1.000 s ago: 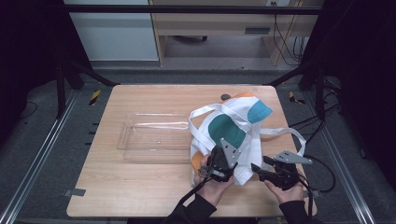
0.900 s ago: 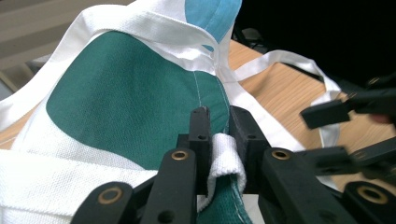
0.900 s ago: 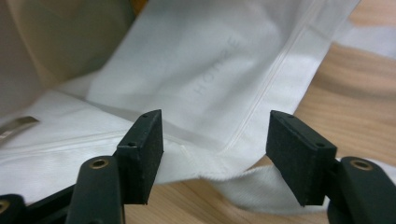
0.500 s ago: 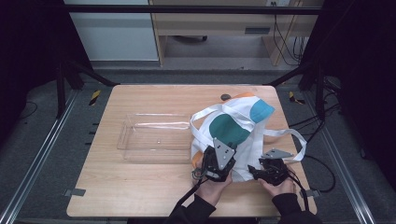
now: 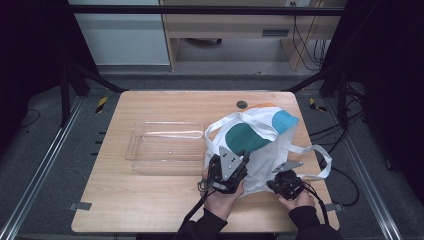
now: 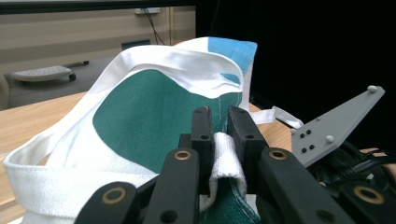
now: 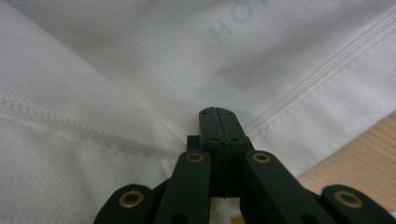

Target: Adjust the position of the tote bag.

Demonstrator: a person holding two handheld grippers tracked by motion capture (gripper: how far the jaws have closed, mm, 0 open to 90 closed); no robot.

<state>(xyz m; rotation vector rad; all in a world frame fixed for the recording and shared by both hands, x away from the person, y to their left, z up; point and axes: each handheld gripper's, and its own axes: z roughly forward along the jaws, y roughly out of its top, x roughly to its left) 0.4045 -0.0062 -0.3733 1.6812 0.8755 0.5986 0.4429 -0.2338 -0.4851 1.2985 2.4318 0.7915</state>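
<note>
One tote bag (image 5: 260,137), one clear tray (image 5: 167,147), two tools.

— What do we have here?
— A white cloth bag (image 5: 260,145) with a teal patch and a blue corner, lying crumpled on the right half of the surface (image 5: 165,210).
— And its straps?
— We see one white strap (image 5: 320,160) looping out to the right, and its near edge is bunched up.

Clear tray (image 5: 167,147) left of bag (image 5: 260,145)
</note>
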